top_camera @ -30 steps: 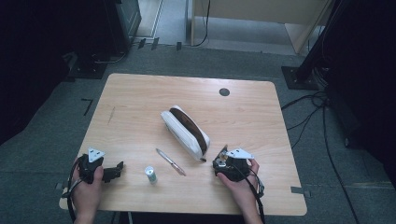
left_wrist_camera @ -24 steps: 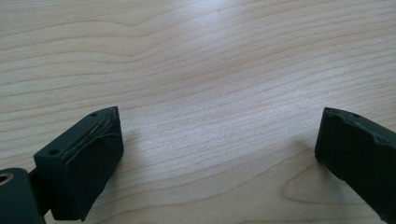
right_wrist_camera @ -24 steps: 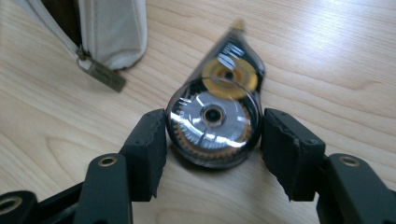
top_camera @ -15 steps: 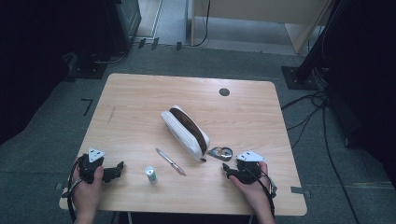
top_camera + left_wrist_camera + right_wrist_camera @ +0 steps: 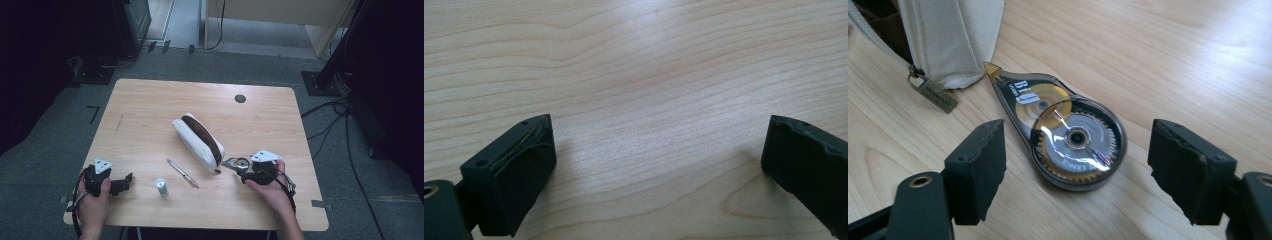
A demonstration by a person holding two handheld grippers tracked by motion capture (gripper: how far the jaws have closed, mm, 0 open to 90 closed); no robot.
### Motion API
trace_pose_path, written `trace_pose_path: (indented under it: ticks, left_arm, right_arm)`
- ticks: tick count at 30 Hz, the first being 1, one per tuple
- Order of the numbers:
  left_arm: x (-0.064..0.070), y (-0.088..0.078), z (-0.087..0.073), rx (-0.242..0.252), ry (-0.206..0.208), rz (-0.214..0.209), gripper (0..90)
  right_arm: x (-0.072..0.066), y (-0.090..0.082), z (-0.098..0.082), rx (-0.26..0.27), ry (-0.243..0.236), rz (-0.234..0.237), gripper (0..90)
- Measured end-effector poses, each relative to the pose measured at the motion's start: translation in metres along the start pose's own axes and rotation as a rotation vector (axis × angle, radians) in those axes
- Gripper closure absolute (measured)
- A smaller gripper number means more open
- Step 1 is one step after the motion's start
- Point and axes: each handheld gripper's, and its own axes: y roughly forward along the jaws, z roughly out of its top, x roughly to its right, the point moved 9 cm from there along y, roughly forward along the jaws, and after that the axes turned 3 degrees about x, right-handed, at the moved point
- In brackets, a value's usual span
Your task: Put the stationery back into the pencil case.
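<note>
High view: fixed overhead, facing forward and down across whole table (image 5: 150,105), far off. Left gripper view: low, very near bare wood, looking along its 2 jaws. Right gripper view: low, close on tape dispenser (image 5: 1068,132) beside pouch (image 5: 948,35); both also seen in high view.

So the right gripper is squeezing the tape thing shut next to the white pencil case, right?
Not quite. The right gripper is open: in the right gripper view its jaws stand wide apart on either side of the correction tape dispenser, touching nothing. The dispenser does lie on the table beside the white pencil case.
</note>
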Motion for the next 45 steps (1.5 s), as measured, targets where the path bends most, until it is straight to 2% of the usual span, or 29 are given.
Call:
trace_pose_path:
  ticks: [3, 7, 8, 9, 10, 11, 15, 16, 19, 21, 22, 23, 26, 30, 31, 32, 38, 42, 43, 44, 45]
  left_arm:
    - [0.0, 0.0, 0.0, 0.0, 0.0, 0.0, 1.3]
    - [0.0, 0.0, 0.0, 0.0, 0.0, 0.0, 1.3]
    - [0.0, 0.0, 0.0, 0.0, 0.001, -0.001, 1.3]
    - [0.0, 0.0, 0.0, -0.002, 0.006, -0.005, 1.3]
    - [0.0, 0.0, 0.0, -0.002, 0.006, -0.005, 1.3]
    - [0.001, -0.001, 0.0, -0.003, 0.007, -0.007, 1.4]
    - [0.005, -0.001, -0.001, -0.001, 0.022, -0.025, 1.4]
    - [0.008, -0.001, 0.0, 0.003, 0.029, -0.039, 1.4]
    - [0.01, -0.003, 0.001, 0.013, 0.021, -0.053, 1.4]
    - [0.013, -0.007, 0.007, 0.048, -0.029, -0.094, 1.4]
    - [0.013, -0.007, 0.007, 0.048, -0.029, -0.094, 1.4]
    - [0.015, -0.009, 0.01, 0.062, -0.055, -0.116, 1.4]
    - [0.02, -0.011, 0.017, 0.078, -0.061, -0.134, 1.4]
    - [0.025, -0.016, 0.024, 0.095, -0.056, -0.147, 1.4]
    - [0.028, -0.018, 0.029, 0.103, -0.054, -0.156, 1.4]
    - [0.03, -0.018, 0.03, 0.106, -0.052, -0.16, 1.4]
    - [0.033, -0.014, 0.026, 0.097, -0.044, -0.176, 1.4]
    - [0.031, -0.009, 0.022, 0.087, -0.043, -0.177, 1.4]
    - [0.03, -0.008, 0.021, 0.087, -0.043, -0.177, 1.4]
    - [0.03, -0.008, 0.021, 0.087, -0.043, -0.177, 1.4]
    - [0.03, -0.007, 0.02, 0.082, -0.041, -0.176, 1.4]
  right_arm:
    - [0.003, 0.008, -0.002, -0.017, -0.012, -0.013, 24.4]
    - [0.0, 0.011, -0.004, -0.02, -0.04, -0.012, 26.8]
    - [-0.002, 0.011, -0.003, -0.016, -0.047, -0.011, 28.5]
    - [-0.004, 0.01, -0.002, -0.01, -0.073, -0.011, 34.1]
    - [-0.004, 0.01, -0.002, -0.01, -0.073, -0.011, 34.1]
    - [-0.006, 0.01, -0.002, -0.007, -0.094, -0.006, 39.7]
    - [-0.008, 0.01, -0.001, -0.005, -0.108, 0.001, 43.6]
    - [-0.01, 0.009, -0.002, -0.005, -0.107, 0.006, 48.4]
    - [-0.01, 0.008, -0.003, -0.004, -0.104, 0.004, 48.9]
    - [-0.008, 0.007, -0.004, 0.006, -0.075, -0.003, 40.5]
    - [-0.008, 0.007, -0.004, 0.006, -0.075, -0.003, 40.5]
    - [-0.007, 0.007, -0.002, 0.009, -0.048, -0.001, 33.5]
    - [-0.011, 0.011, 0.005, 0.007, -0.007, -0.007, 24.6]
    - [-0.017, 0.017, 0.013, 0.01, 0.031, -0.032, 21.6]
    - [-0.02, 0.022, 0.017, 0.008, 0.074, -0.047, 20.8]
    - [-0.02, 0.024, 0.019, 0.007, 0.081, -0.05, 20.5]
    - [-0.024, 0.022, 0.024, 0.029, 0.09, -0.064, 23.8]
    - [-0.033, 0.004, 0.024, 0.077, 0.105, -0.062, 39.0]
    - [-0.038, -0.001, 0.024, 0.097, 0.102, -0.043, 42.9]
    - [-0.038, -0.001, 0.024, 0.097, 0.102, -0.043, 42.9]
    - [-0.045, -0.005, 0.024, 0.113, 0.102, -0.019, 47.3]
